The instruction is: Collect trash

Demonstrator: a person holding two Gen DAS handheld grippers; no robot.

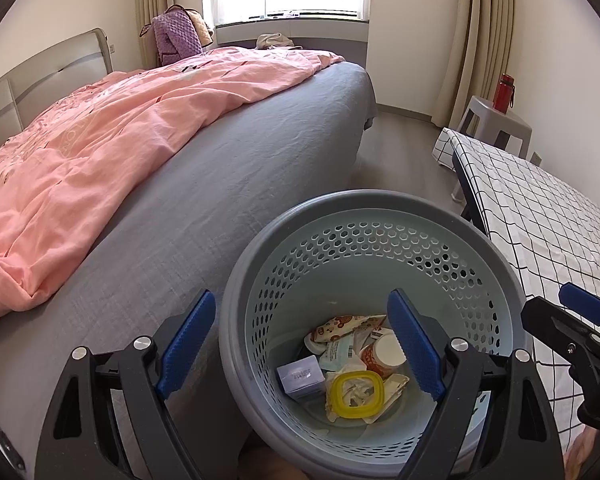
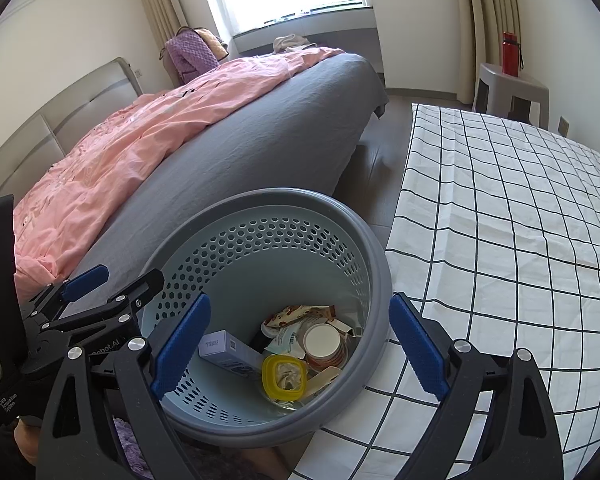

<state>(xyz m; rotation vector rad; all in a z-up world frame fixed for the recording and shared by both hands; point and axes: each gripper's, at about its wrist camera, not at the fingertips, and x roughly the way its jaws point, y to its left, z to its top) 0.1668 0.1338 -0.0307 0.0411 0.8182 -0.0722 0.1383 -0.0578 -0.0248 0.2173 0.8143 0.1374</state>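
A grey perforated trash basket [image 1: 352,200] stands on the floor between the bed and a checked table; it also shows in the right wrist view [image 2: 260,198]. Inside lie wrappers, a small purple box [image 1: 302,378], a paper cup [image 1: 384,354] and a yellow-rimmed lid [image 1: 354,394]. My left gripper [image 1: 300,344] is open and empty, held just above the basket's near rim. My right gripper [image 2: 300,348] is open and empty over the basket's mouth. Each gripper shows at the edge of the other's view.
A bed with a grey sheet [image 1: 204,200] and a pink duvet [image 1: 100,140] fills the left. A table with a black-and-white checked cloth [image 2: 500,220] is on the right. A grey stool [image 1: 496,120] with a red bottle [image 1: 504,92] stands by the far wall.
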